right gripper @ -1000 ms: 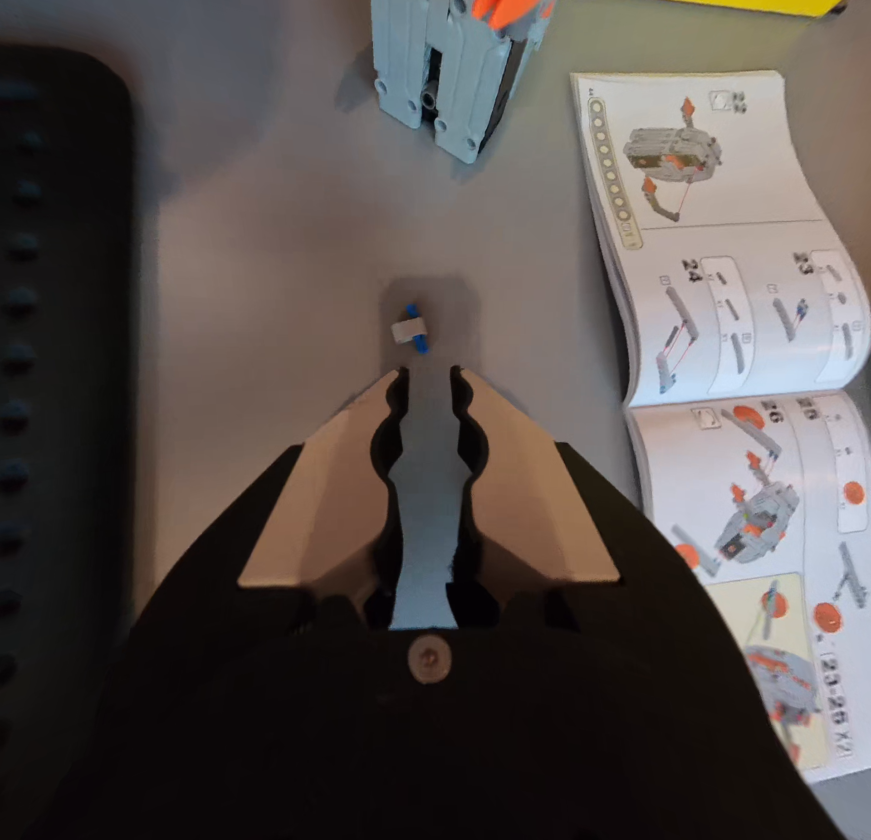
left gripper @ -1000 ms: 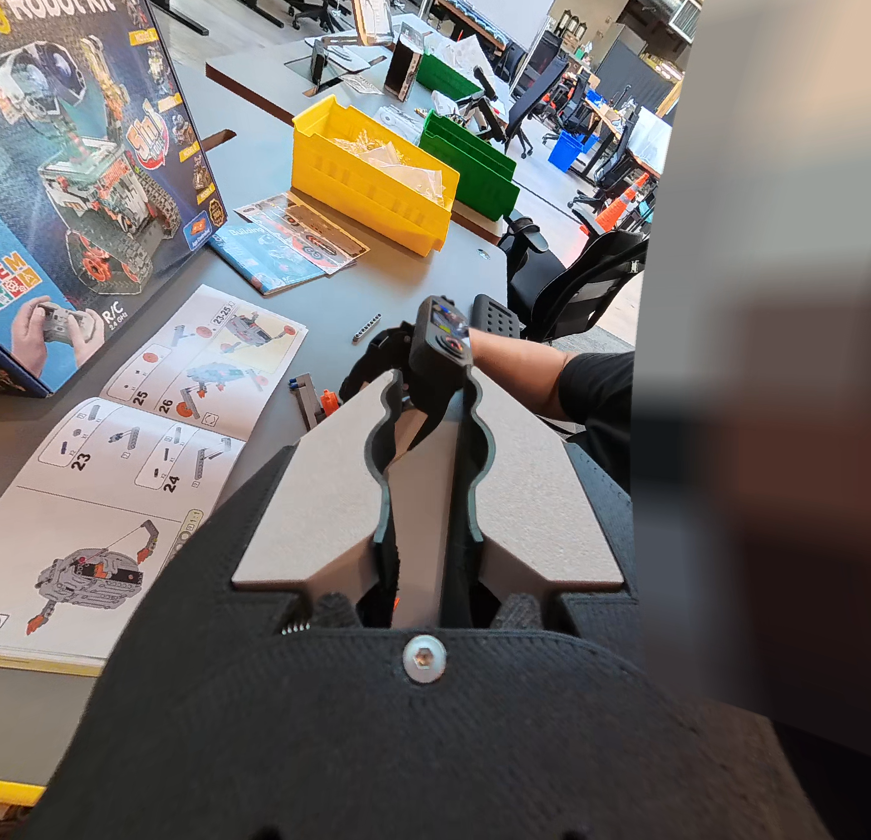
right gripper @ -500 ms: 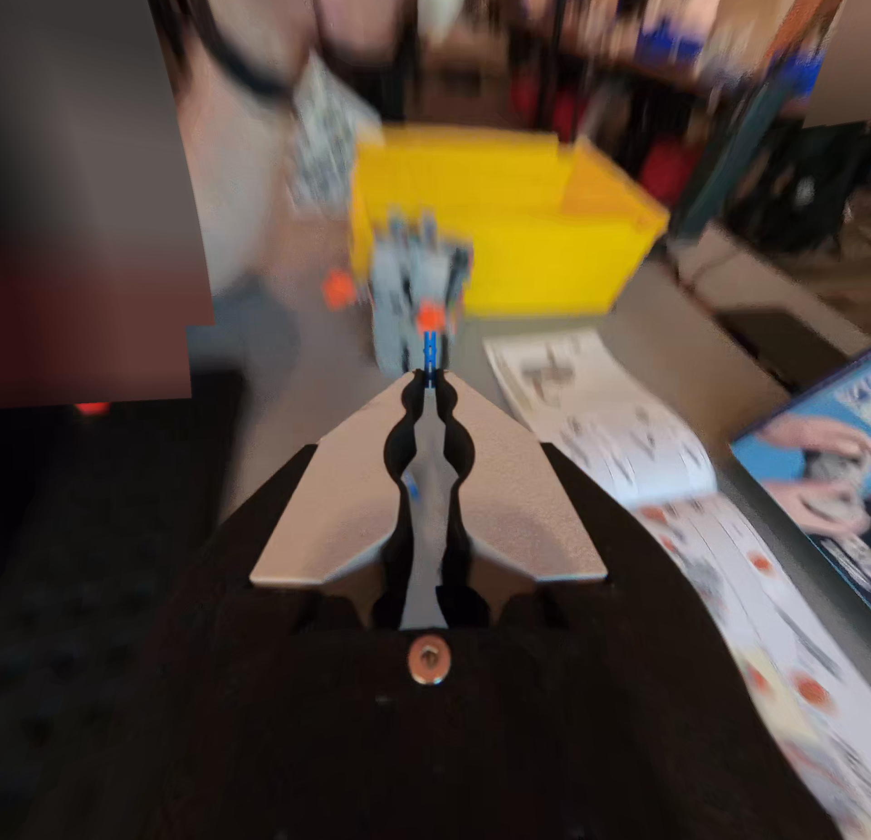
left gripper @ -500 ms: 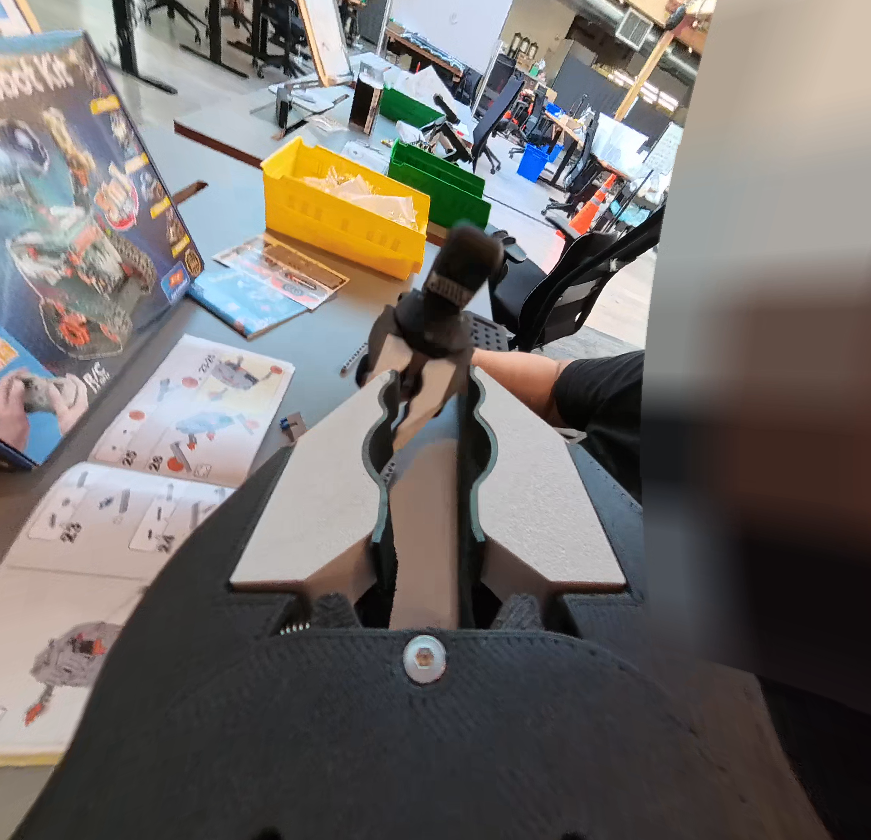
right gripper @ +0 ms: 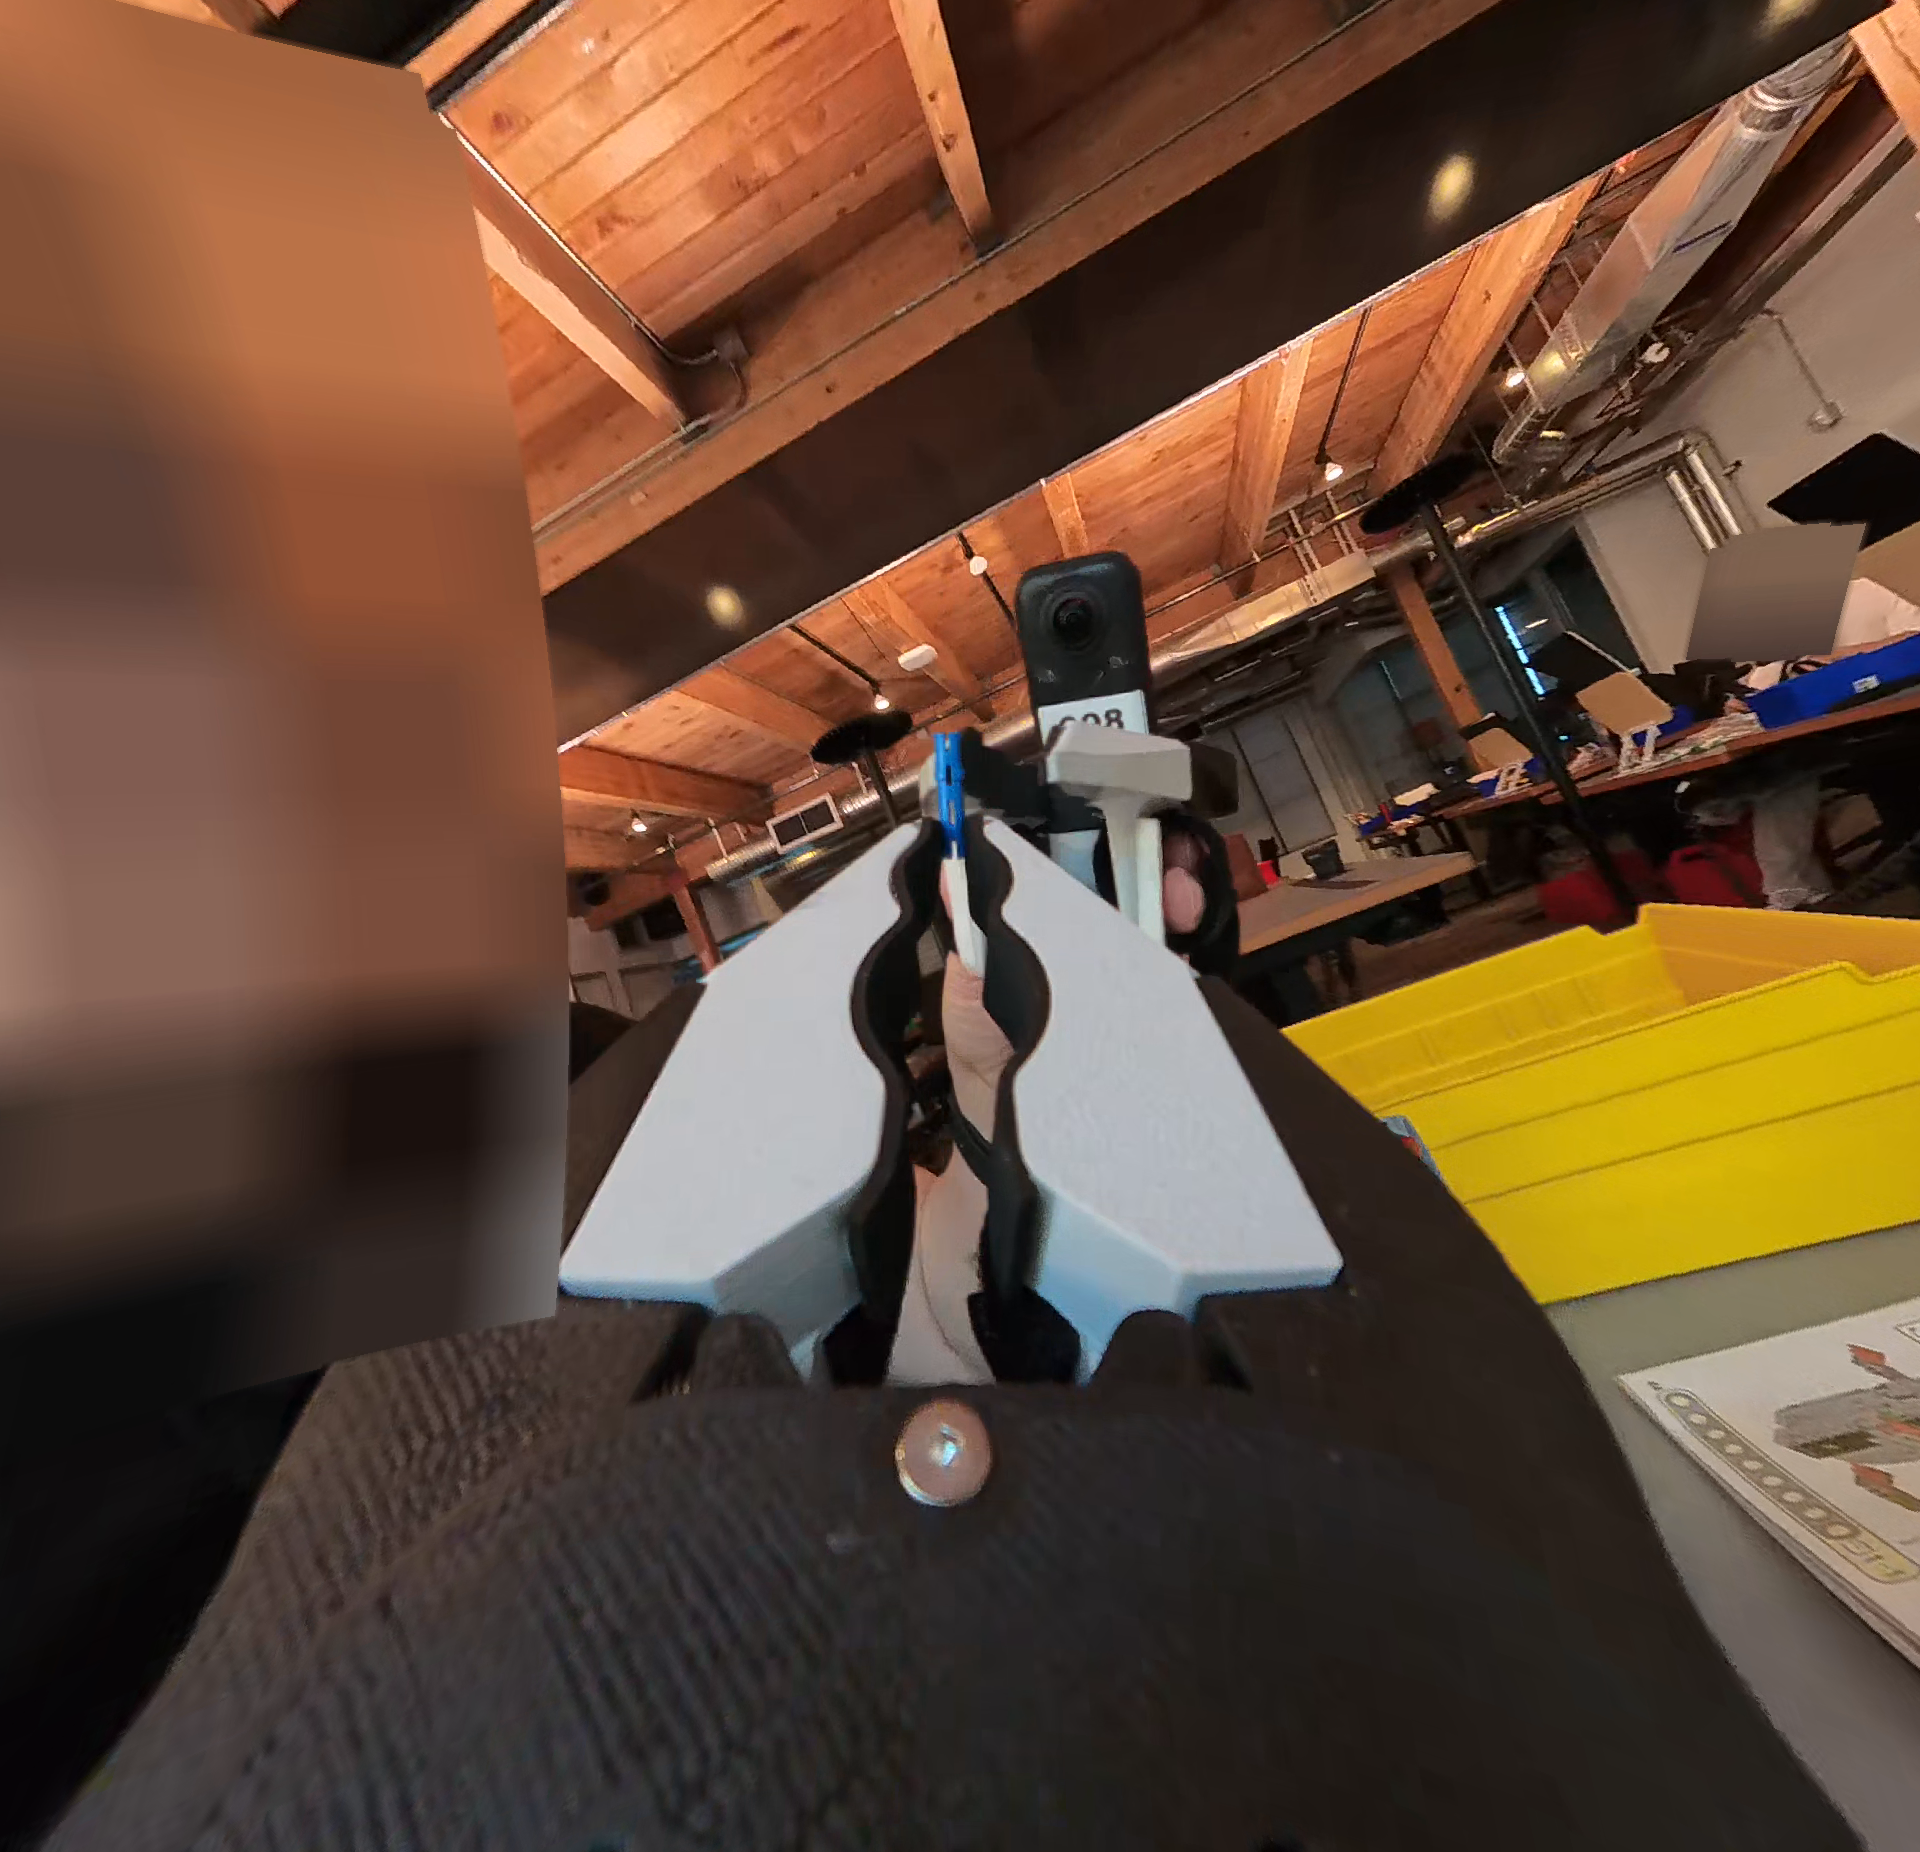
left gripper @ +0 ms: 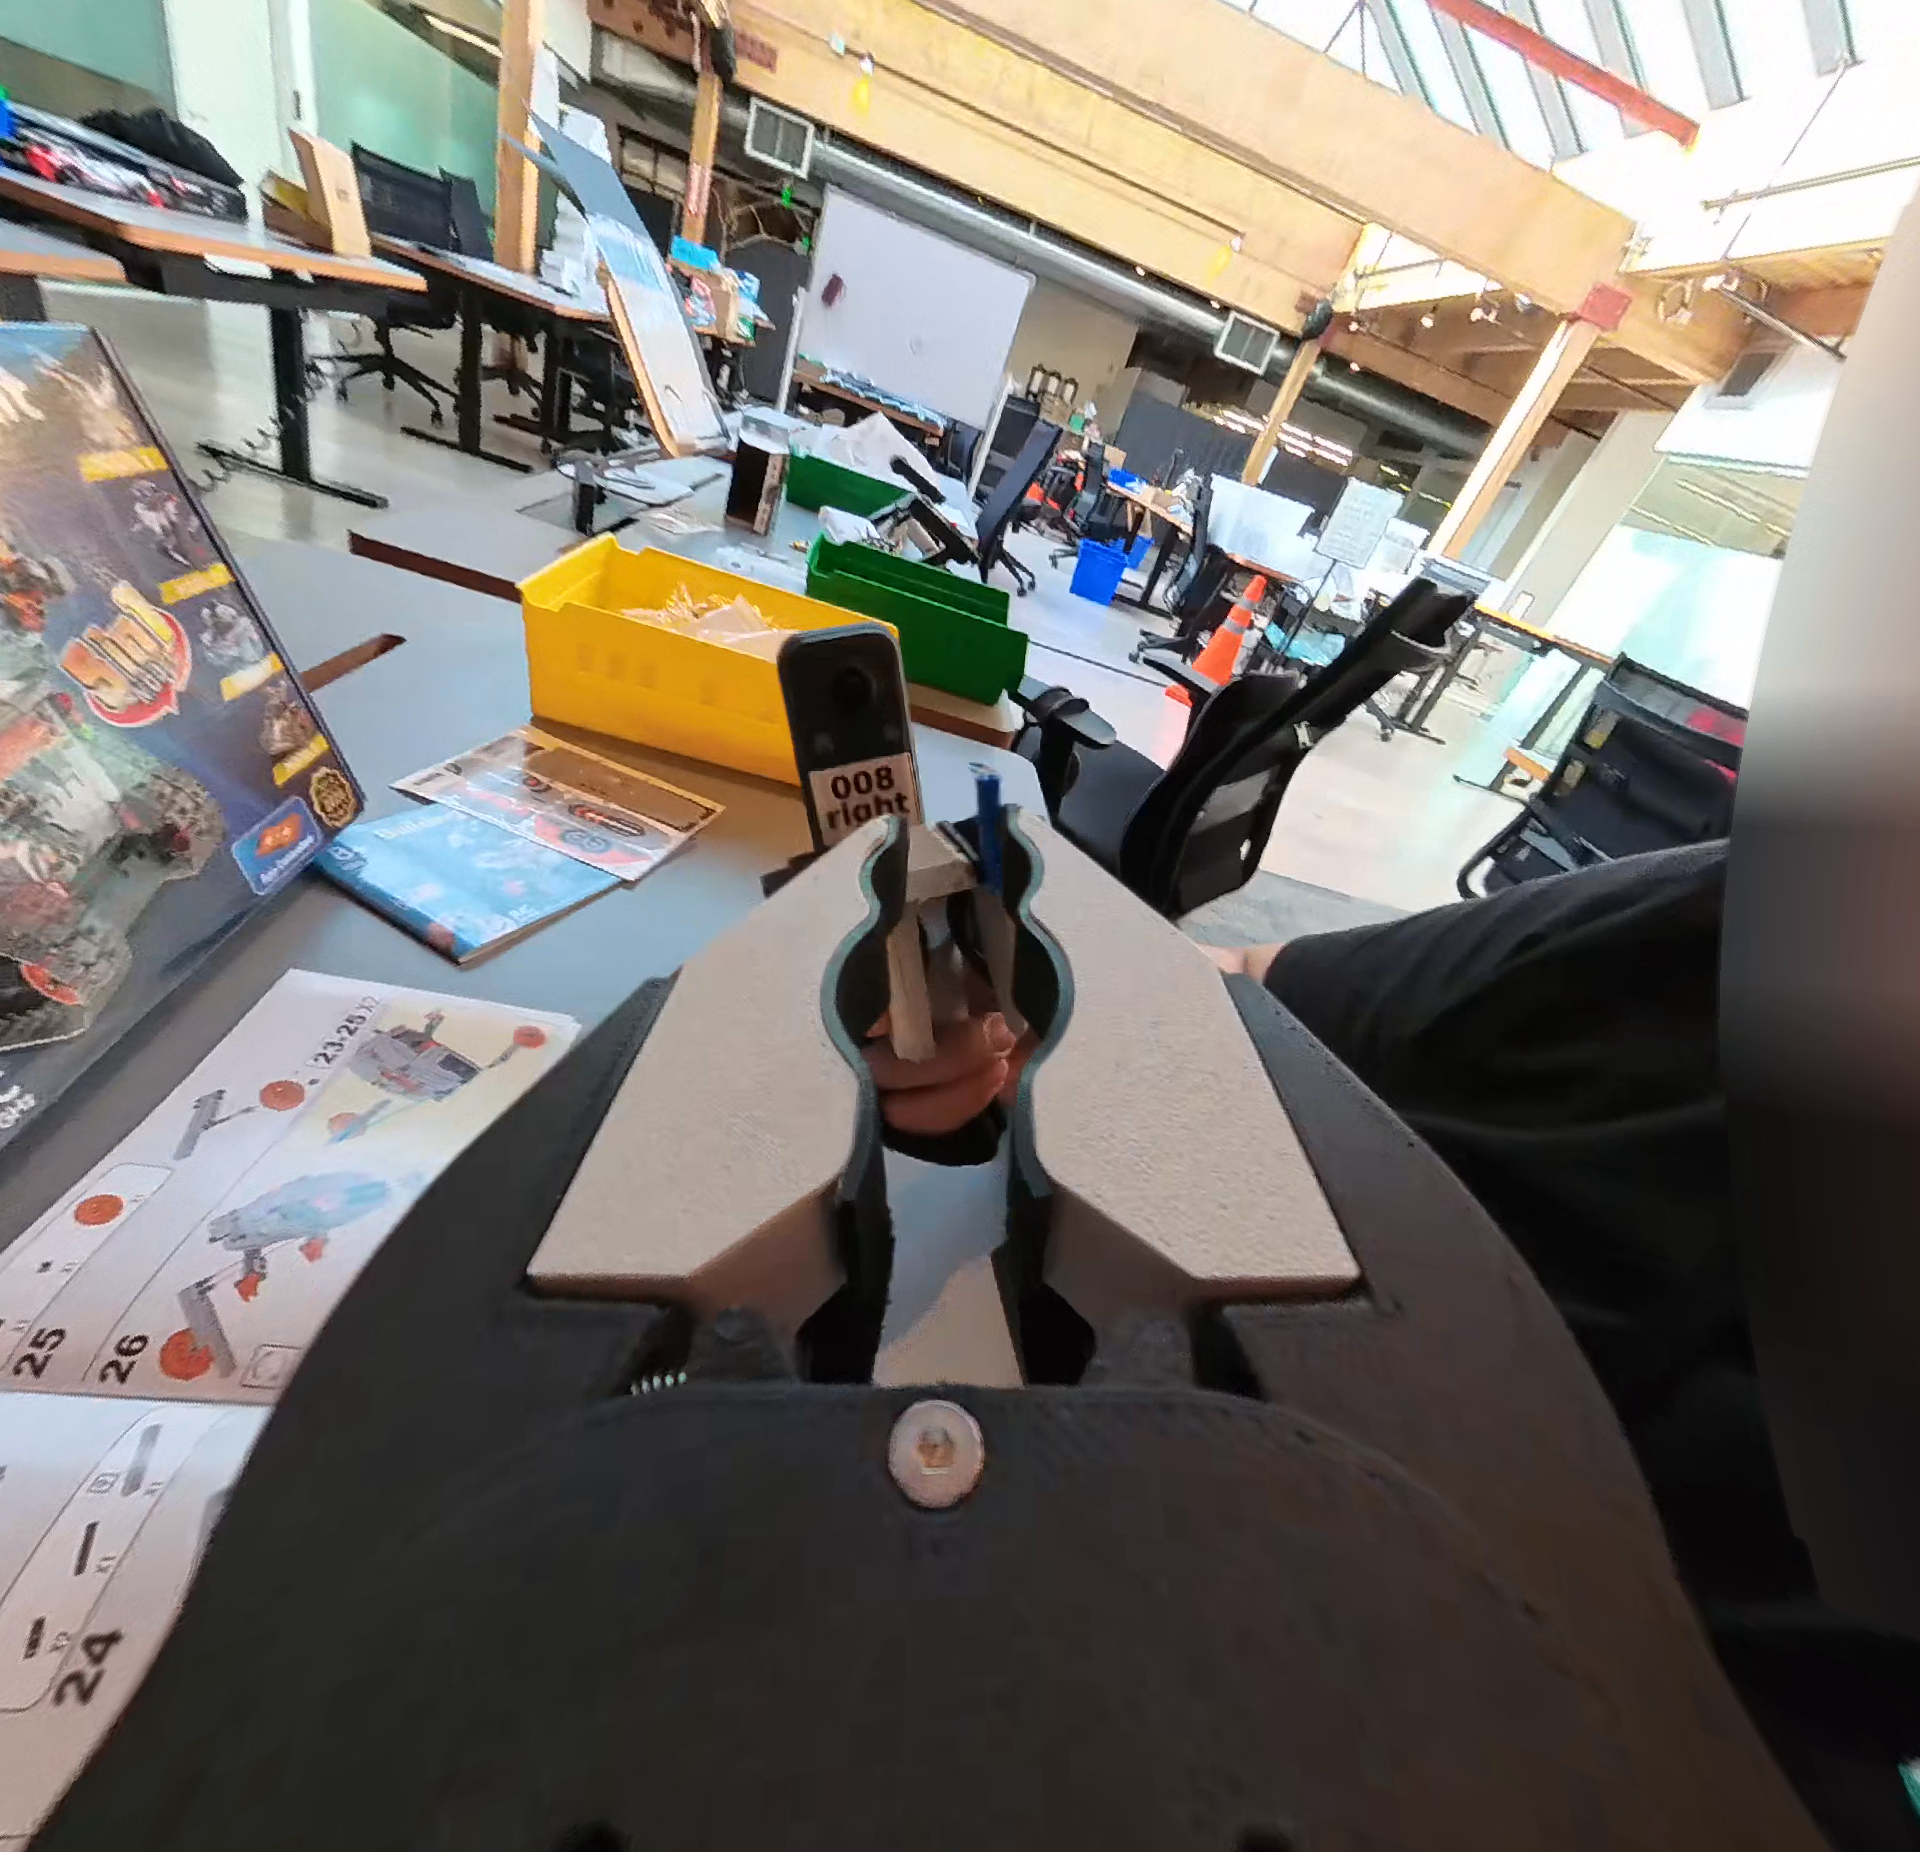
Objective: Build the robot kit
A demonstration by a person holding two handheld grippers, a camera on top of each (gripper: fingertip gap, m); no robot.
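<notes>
Open workshop, timber ceiling, grey tabletop [left gripper: 447,701]. Seen from the left wrist: kit box [left gripper: 125,680] at 9 o'clock, yellow bin [left gripper: 644,659] at 11, open instruction booklet [left gripper: 260,1158] at 8.

Both grippers are up off the tabletop, facing each other nose to nose. Left gripper [left gripper: 951,846]: jaws slightly apart, nothing between them. Right gripper [right gripper: 951,846]: clamped on the blue pin [right gripper: 948,794], which stands upright, sticking out at 12 o'clock from the tips.

Versus 1 s ago: pin was lying on the tabletop just ahead of the right gripper's parted jaws; now gripped and lifted. Left gripper's view has tilted up from tabletop to room.
</notes>
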